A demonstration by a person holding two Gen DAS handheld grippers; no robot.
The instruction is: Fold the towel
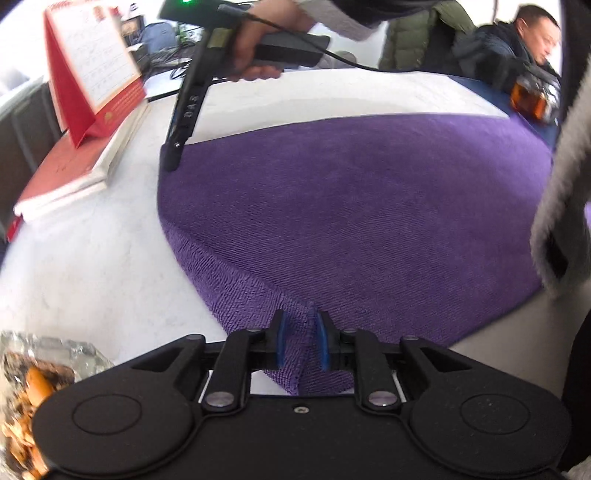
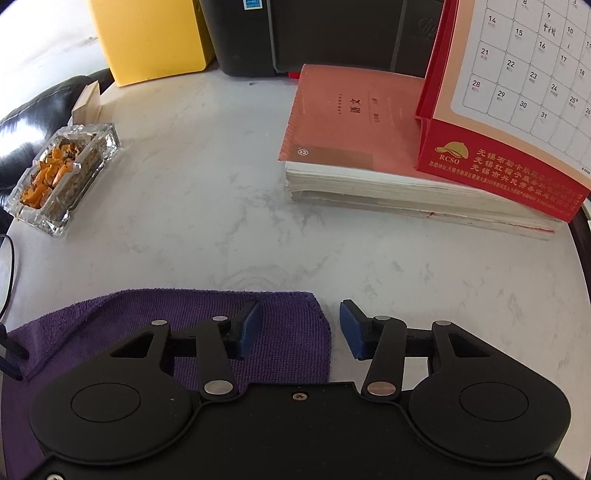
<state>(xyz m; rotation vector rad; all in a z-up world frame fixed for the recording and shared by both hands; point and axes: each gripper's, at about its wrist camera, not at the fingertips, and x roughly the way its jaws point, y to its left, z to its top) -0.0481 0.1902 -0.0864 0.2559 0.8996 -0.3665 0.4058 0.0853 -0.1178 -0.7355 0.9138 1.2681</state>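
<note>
A purple towel (image 1: 369, 206) lies spread on the white marble table. My left gripper (image 1: 300, 341) is shut on the towel's near corner, which bunches up between the blue pads (image 1: 280, 341). My right gripper (image 2: 301, 330) is open, its jaws straddling the far corner of the towel (image 2: 288, 332), low over the table. In the left wrist view the right gripper (image 1: 171, 158) shows as a black tool held by a hand, its tip touching the towel's far left corner.
A thick red book (image 2: 369, 147) with a red desk calendar (image 2: 517, 92) on top lies beside the towel. A glass ashtray (image 2: 59, 177) sits near the table edge. A yellow box (image 2: 155, 37) and a black case (image 2: 332, 33) stand behind. A seated man (image 1: 524, 40) is at the far side.
</note>
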